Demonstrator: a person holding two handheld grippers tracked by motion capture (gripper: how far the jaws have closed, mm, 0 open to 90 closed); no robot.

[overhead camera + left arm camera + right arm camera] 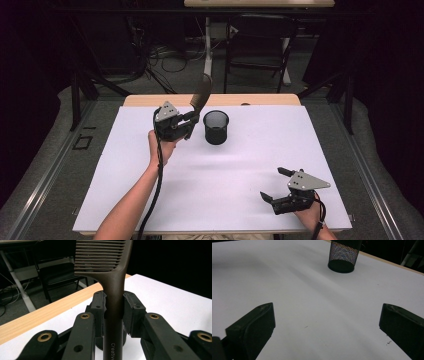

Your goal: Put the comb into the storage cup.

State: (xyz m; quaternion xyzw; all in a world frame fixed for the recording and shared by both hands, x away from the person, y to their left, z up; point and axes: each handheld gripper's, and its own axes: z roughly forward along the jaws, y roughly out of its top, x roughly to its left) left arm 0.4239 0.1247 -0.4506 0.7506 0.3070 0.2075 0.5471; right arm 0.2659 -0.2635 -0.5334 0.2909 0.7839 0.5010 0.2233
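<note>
My left gripper is shut on the handle of a dark brown comb, held up just left of a black mesh cup that stands upright on the white table. In the left gripper view the comb rises between the two pads, teeth pointing left. Near the front right corner my right gripper rests low on the table, open with nothing between its jaws. The right gripper view shows the mesh cup far ahead of the wide-apart fingertips.
A wooden strip runs along the table's far edge. Beyond it stand a black chair, a white table leg and cables on the floor. Metal rails flank the table on both sides.
</note>
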